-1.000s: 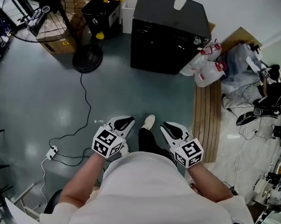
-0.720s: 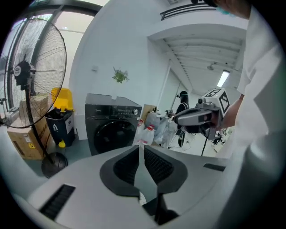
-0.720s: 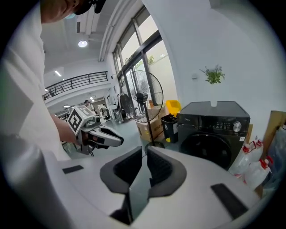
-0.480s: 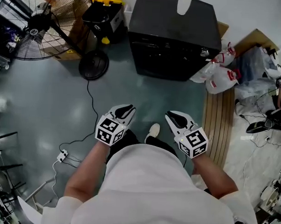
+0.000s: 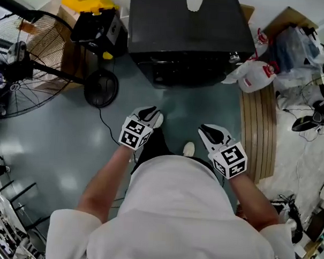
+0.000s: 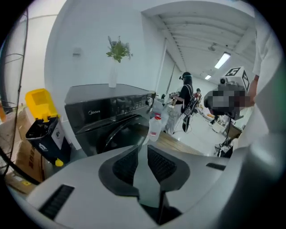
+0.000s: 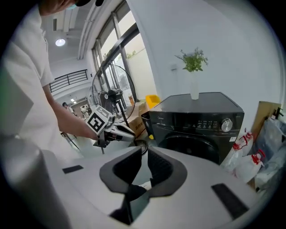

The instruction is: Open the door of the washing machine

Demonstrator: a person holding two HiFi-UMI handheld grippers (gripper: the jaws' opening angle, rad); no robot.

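The black washing machine [image 5: 190,41] stands at 12 o'clock with its round door [image 7: 193,150] shut, while the left gripper [image 5: 150,115], whose jaws have just been opening, and the right gripper [image 5: 208,132] both hold nothing, jaws a little apart.

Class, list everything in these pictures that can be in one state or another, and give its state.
Washing machine door, closed.
Left tongs, open and empty, jaws have just been opening.
Right tongs, slightly open, empty.
Vase, upright.
Bottle, capped.
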